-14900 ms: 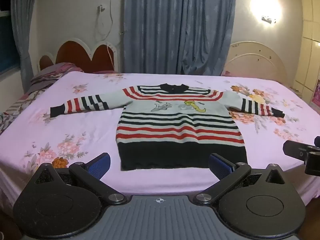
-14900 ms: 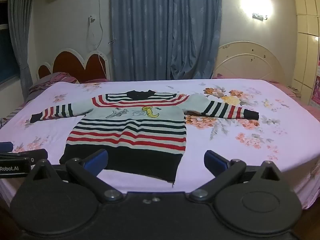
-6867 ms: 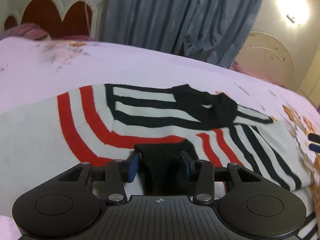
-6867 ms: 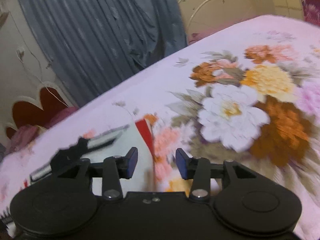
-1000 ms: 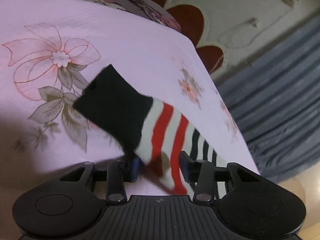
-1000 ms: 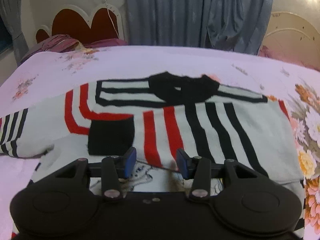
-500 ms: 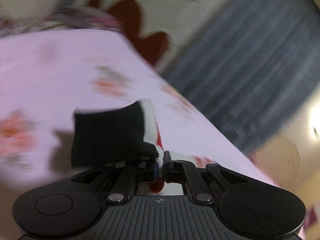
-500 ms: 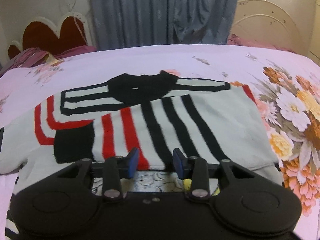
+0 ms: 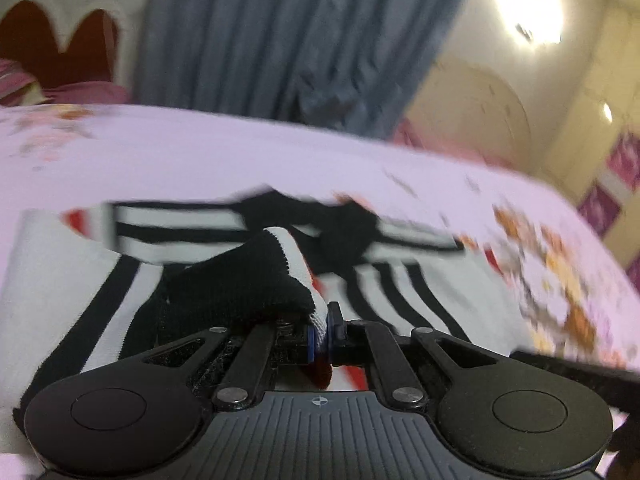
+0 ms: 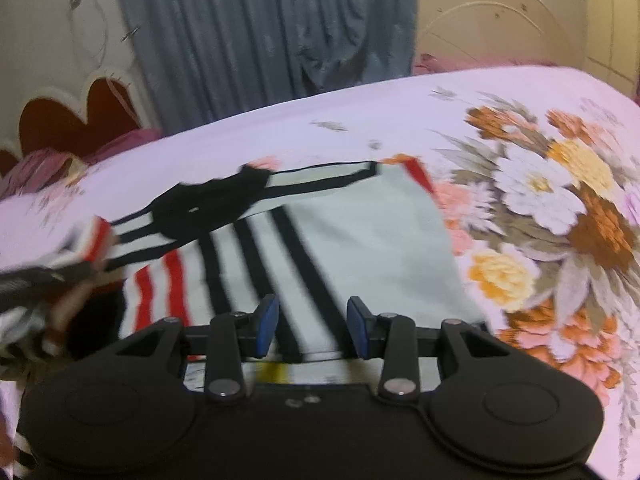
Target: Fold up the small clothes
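A small striped sweater [image 10: 360,232] in white, black and red lies on the pink floral bed, its right sleeve folded across the chest. My left gripper [image 9: 321,336] is shut on the black cuff of the left sleeve [image 9: 240,284] and holds it over the sweater's chest, below the black collar [image 9: 344,224]. My right gripper [image 10: 311,326] is open and empty, low over the folded right sleeve. The left gripper with the sleeve shows blurred at the left edge of the right wrist view [image 10: 52,276].
The pink floral bedsheet [image 10: 540,200] spreads to the right of the sweater. A red headboard [image 10: 72,120] and pillows stand at the far left. Blue curtains [image 9: 260,40] hang behind the bed. A cream headboard [image 9: 472,112] stands at the back right.
My left gripper has carried the left sleeve cuff from the bed's left side in over the sweater's chest. My right gripper has shifted right and stays open.
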`<state>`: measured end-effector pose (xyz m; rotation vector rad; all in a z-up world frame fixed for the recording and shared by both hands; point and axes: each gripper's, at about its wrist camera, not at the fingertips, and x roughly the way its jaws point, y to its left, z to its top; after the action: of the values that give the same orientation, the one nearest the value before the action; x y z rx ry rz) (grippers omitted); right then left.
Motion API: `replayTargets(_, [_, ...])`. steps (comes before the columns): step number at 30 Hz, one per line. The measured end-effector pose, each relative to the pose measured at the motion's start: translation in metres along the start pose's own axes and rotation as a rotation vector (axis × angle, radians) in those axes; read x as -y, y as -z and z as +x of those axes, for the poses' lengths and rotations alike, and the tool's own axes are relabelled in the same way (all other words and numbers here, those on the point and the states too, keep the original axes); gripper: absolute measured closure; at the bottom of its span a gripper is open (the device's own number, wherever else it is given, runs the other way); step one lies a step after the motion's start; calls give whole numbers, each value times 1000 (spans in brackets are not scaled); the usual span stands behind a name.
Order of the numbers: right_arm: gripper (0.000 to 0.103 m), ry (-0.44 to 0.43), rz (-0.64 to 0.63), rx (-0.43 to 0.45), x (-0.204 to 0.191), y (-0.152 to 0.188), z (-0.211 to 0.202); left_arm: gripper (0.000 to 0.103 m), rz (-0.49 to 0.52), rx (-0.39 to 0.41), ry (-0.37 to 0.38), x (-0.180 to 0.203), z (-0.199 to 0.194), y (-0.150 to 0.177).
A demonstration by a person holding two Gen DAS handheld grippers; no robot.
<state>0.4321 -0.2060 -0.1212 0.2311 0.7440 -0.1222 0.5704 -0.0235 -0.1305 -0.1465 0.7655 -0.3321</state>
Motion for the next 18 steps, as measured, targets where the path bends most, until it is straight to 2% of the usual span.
replayTargets(2, [63,-16,30,-9,19,-4,0,98,68,-64,8,29,12,10])
replayTargets(3, [62,-25,42,-15,28,-7,1,94,99,-93,11,42,21,12])
replayTargets(4, [55,-31,52,-14,35,-9,1,83,129,-112,5,56,26,16])
replayTargets(5, [49,-35,62,-8,41,-12,0,50,152,-113,26,67,27,21])
replayTargets(6, [49,-42,76,2,47,-14,0,36,165,-98,71,75,18,33])
replayTargets(9, [49,-82,124,27,58,-20,0,36,184,-62,134,86,6,41])
replayTargets(12, [49,-136,134,23,54,-25,3,36,116,-22,166,68,-19,44])
replayTargets(14, [49,-181,111,11,43,-25,5,37,83,22,128,43,-47,46])
replayTargets(17, [49,-247,61,-1,19,-23,9,50,36,88,41,1,-83,47])
replayTargets(18, [49,-254,42,-6,11,-22,12,51,25,102,-4,-14,-92,47])
